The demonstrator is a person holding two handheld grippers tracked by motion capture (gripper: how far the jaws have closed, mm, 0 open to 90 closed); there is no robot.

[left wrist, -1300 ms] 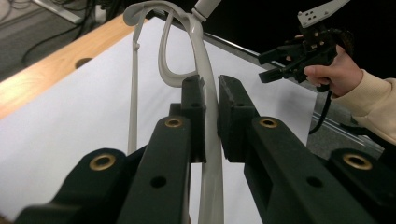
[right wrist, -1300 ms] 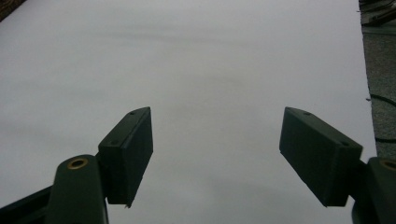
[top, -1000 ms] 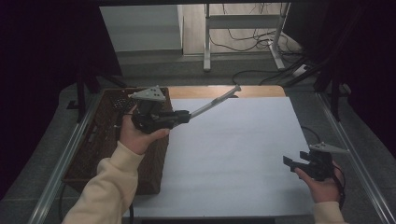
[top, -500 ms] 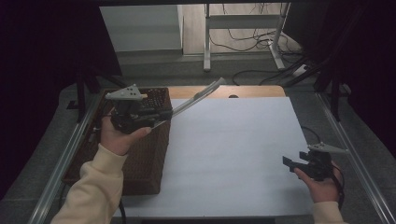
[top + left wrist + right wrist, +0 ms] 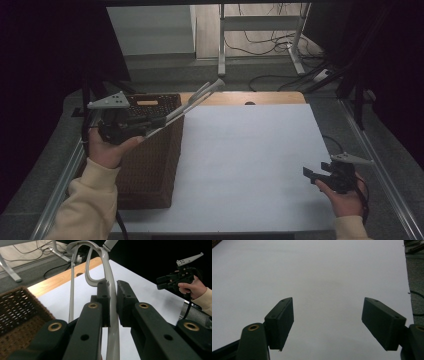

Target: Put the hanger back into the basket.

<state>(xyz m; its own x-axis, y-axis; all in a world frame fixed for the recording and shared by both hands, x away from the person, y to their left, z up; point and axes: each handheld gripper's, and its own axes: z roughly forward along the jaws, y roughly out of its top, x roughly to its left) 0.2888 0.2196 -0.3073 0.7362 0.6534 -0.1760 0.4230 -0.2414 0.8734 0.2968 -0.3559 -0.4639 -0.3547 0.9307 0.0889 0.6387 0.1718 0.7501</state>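
Note:
My left gripper (image 5: pixel 154 123) is shut on a pair of long grey tongs (image 5: pixel 193 102) and holds them in the air over the brown wicker basket (image 5: pixel 150 165). The tongs slant up and away toward the table's far edge. In the left gripper view the pads (image 5: pixel 103 302) pinch one arm of the tongs (image 5: pixel 109 270), whose looped end rises ahead; the basket (image 5: pixel 17 312) lies below at the left. My right gripper (image 5: pixel 308 174) rests low at the table's right front, open, with nothing between its jaws (image 5: pixel 327 320).
A white sheet (image 5: pixel 250 150) covers most of the table, with a strip of bare wood (image 5: pixel 260 97) at the far edge. Metal rails run along both sides. Cables and a stand's legs lie on the floor beyond the table. The other hand's gripper (image 5: pixel 166 282) shows in the left gripper view.
The left hand has carried the tongs to the left, from the sheet's left edge to above the basket. The right hand has stayed where it was.

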